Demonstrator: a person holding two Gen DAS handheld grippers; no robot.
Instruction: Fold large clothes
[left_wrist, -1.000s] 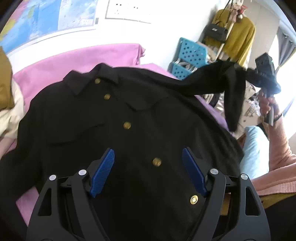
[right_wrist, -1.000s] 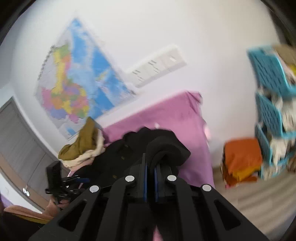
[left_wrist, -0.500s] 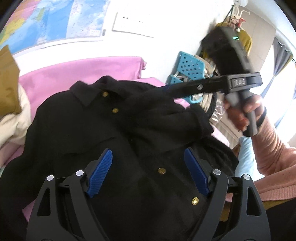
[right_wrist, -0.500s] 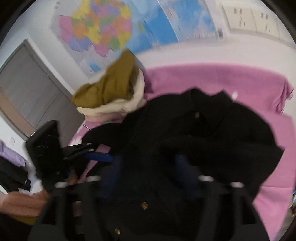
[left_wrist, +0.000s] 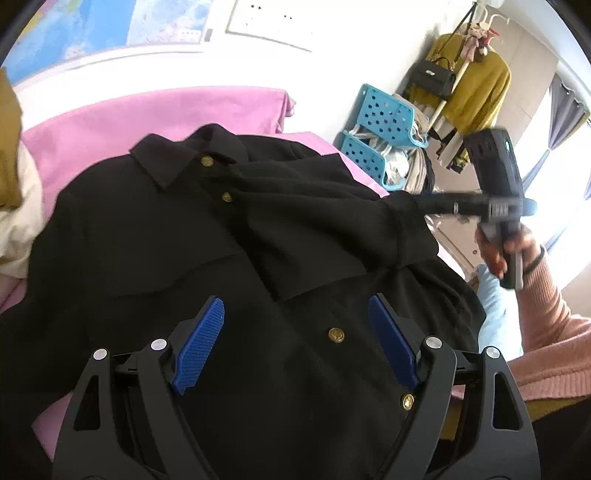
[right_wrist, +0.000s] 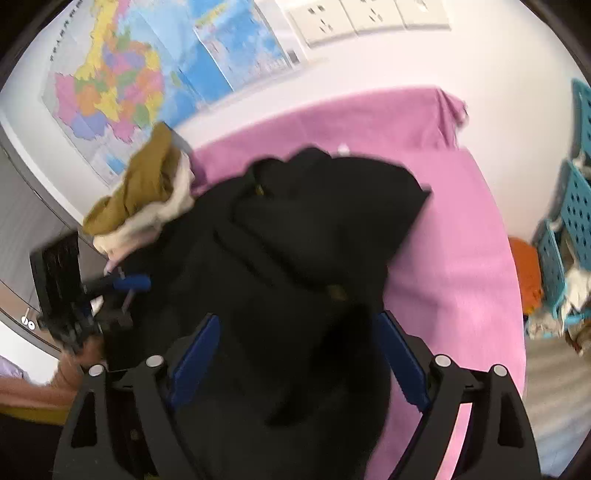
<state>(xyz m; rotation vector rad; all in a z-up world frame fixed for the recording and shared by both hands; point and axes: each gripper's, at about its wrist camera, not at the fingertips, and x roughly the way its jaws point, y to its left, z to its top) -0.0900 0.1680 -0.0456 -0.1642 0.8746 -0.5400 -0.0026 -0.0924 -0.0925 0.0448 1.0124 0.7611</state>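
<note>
A black button-up shirt (left_wrist: 166, 240) with gold buttons lies face up on a pink-sheeted bed (left_wrist: 129, 114). Its right sleeve (left_wrist: 325, 221) is folded across the chest. My left gripper (left_wrist: 295, 332) hovers open over the lower front, nothing between its pads. In the left wrist view my right gripper (left_wrist: 406, 202) reaches in at the sleeve's cuff, held by a hand in a pink sleeve. In the right wrist view that gripper (right_wrist: 295, 354) has wide jaws that are closing. The black cloth (right_wrist: 295, 240) lies between and beneath them, and the pads do not press it.
A mustard and cream clothes pile (right_wrist: 147, 192) sits at the bed's far left corner. Blue perforated baskets (left_wrist: 384, 122) and a coat rack with a yellow garment (left_wrist: 476, 88) stand right of the bed. A map (right_wrist: 129, 74) hangs on the wall.
The right gripper carried the sleeve from out at the right onto the chest, came lower, and its jaws opened off the cloth. The left gripper shifted slightly and stayed open.
</note>
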